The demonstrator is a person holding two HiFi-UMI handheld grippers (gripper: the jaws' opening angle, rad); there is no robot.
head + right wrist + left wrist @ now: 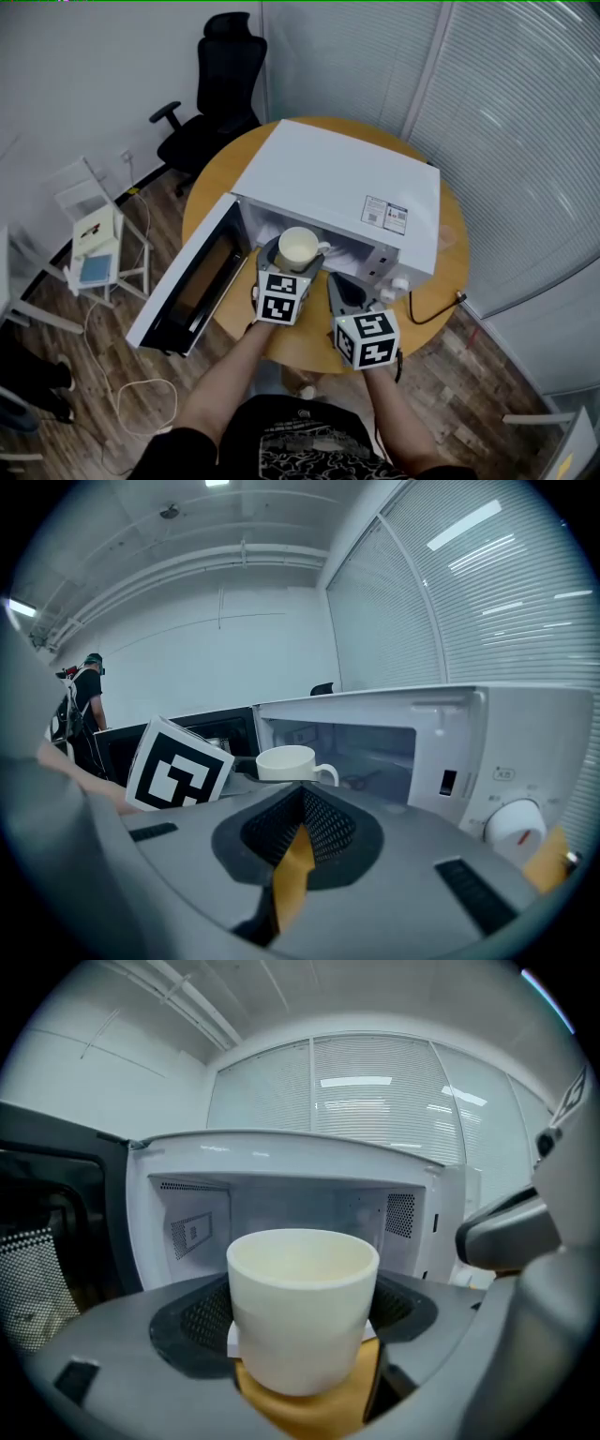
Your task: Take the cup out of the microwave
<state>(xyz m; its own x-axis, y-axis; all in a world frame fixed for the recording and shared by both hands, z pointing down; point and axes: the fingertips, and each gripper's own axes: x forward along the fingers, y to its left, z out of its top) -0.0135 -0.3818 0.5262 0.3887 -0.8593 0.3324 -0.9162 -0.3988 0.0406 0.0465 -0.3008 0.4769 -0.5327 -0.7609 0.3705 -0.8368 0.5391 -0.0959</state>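
Note:
A cream cup [298, 248] with a handle on its right sits between the jaws of my left gripper [296, 264], just in front of the open white microwave [337, 183]. In the left gripper view the cup [300, 1307] fills the middle, both pads pressed on its sides, with the microwave cavity [291, 1204] empty behind it. My right gripper [339, 286] hovers to the right of the cup, its jaws shut with nothing held. The right gripper view shows the cup [291, 763] ahead and to the left of that gripper [302, 803].
The microwave door [192, 281] hangs wide open to the left, over the edge of the round wooden table [309, 349]. A black cable [436, 309] runs off the table's right side. A black office chair [211, 103] and a white stool [98, 239] stand beyond.

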